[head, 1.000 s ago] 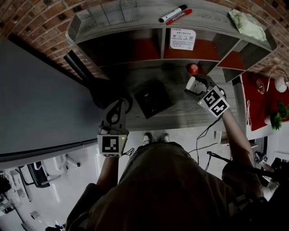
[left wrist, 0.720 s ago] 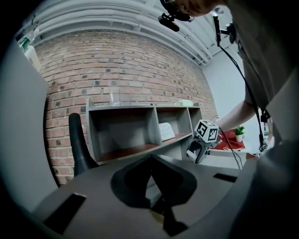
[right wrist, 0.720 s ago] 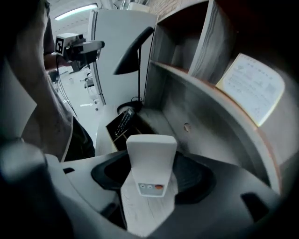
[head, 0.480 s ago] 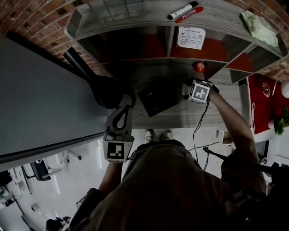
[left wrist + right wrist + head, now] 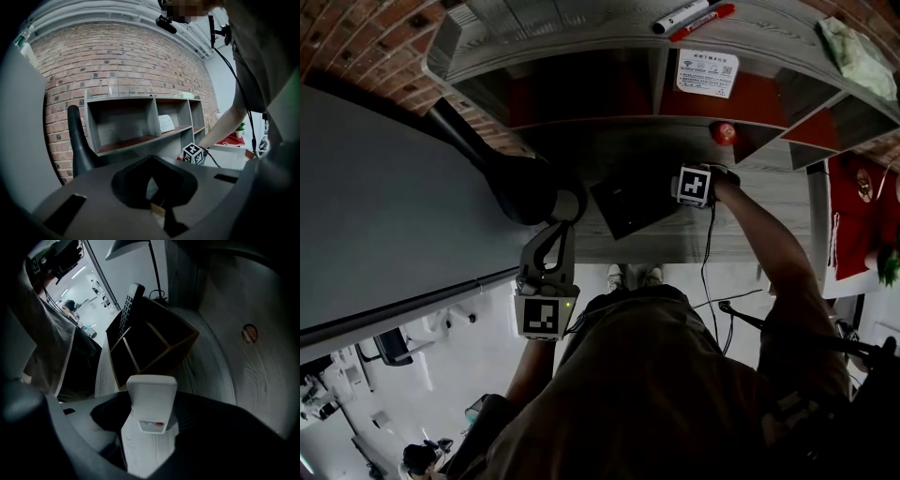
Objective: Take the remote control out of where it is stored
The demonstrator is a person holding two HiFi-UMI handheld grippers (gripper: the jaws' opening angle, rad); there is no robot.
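My right gripper [image 5: 148, 412] is shut on a white remote control [image 5: 151, 394] with small buttons, one of them red. Just beyond it a black compartment box [image 5: 176, 348] lies on the desk, with a black remote control [image 5: 127, 305] sticking out of its far compartment. In the head view the right gripper [image 5: 686, 186] sits at the right edge of that box [image 5: 623, 204]; its jaws are hidden under the marker cube. My left gripper [image 5: 553, 232] hangs shut and empty at the desk's front edge, left of the box, and its jaws [image 5: 157, 190] meet in its own view.
A grey shelf unit [image 5: 581, 42] stands behind the box, with two markers [image 5: 694, 16] and a green cloth [image 5: 861, 58] on top. A small red object [image 5: 725, 132] lies by the shelf. A black stand [image 5: 506, 178] and a large grey panel [image 5: 384, 216] fill the left.
My right gripper has moved left along the desk with the white remote, from near the red object to the box's right edge. The left gripper has barely shifted.
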